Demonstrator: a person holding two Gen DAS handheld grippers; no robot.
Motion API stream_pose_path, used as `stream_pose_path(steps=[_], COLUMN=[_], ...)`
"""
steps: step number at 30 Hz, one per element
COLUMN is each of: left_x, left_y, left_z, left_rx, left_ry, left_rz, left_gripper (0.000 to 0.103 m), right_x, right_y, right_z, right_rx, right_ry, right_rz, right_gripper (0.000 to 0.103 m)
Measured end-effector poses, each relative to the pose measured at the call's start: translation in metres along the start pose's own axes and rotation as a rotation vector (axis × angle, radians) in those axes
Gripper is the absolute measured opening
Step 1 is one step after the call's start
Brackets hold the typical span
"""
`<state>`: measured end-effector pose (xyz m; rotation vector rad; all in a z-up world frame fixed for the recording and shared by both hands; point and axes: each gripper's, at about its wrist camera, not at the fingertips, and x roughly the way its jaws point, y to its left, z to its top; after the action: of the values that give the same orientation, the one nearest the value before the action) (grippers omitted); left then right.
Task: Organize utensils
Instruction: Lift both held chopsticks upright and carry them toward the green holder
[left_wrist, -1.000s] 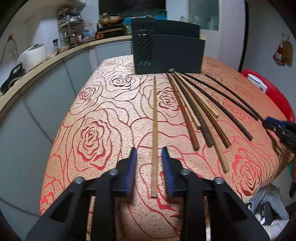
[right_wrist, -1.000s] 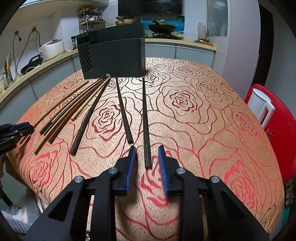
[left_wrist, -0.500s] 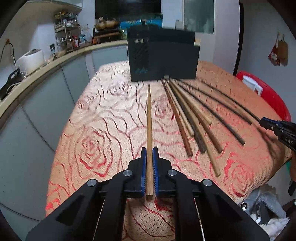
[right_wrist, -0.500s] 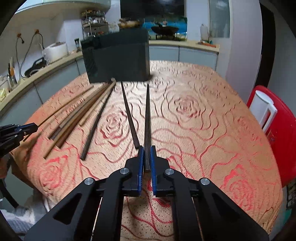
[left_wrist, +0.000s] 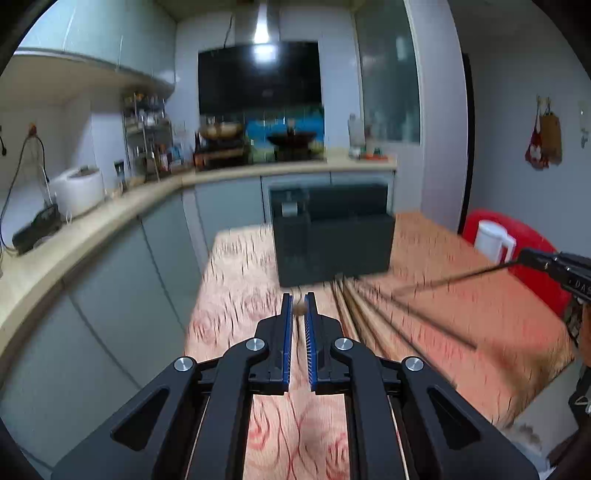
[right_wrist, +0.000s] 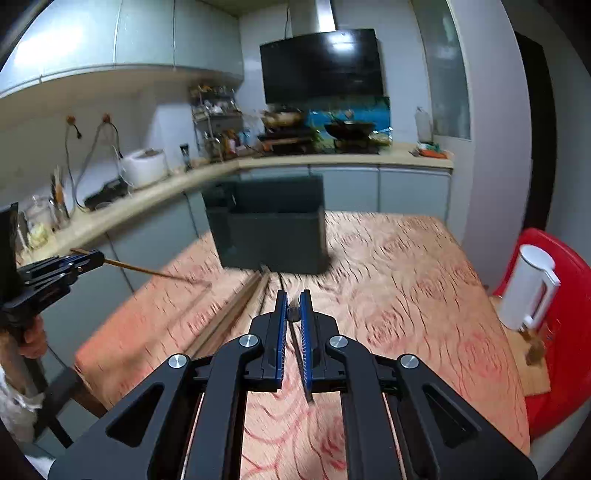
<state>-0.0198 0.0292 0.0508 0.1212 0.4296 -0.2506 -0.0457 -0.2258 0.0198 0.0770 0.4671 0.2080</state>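
Note:
My left gripper is shut on a light wooden chopstick, seen end-on between the blue pads and lifted off the table. My right gripper is shut on a dark chopstick, also raised and pointing away from me. In the right wrist view the left gripper shows at the left with its light chopstick sticking out. The right gripper shows in the left wrist view with its dark chopstick. Several chopsticks lie on the rose-patterned cloth before a black holder box.
A red chair with a white jug stands right of the table. A kitchen counter with a rice cooker runs along the left and back. A hand holds the left tool.
Both grippers closed on a chopstick each, then rose with them off the cloth. The views tilted up, so the black box and the kitchen behind sit lower in frame.

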Motion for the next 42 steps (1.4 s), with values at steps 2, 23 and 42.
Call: stream_pose_path(steps=[2, 23, 42], left_x=[0.0, 0.049, 0.076], left_y=[0.001, 0.013, -0.017], left_z=[0.011, 0.113, 0.223], left_rx=[0.002, -0.008, -0.012], left_ry=[-0.031, -0.038, -0.147], left_rz=[0.001, -0.088, -0.14], left_gripper=[0.006, 0.006, 0.006], right_x=[0.001, 0.049, 0.061], right_y=[0.001, -0.01, -0.009], right_z=[0.012, 0.129, 0.211], right_rx=[0.004, 0.04, 0.016], right_ry=[-0.016, -0.054, -0.108], right_rz=[0.018, 0.079, 0.016], right_gripper=[0.008, 0.008, 0.008])
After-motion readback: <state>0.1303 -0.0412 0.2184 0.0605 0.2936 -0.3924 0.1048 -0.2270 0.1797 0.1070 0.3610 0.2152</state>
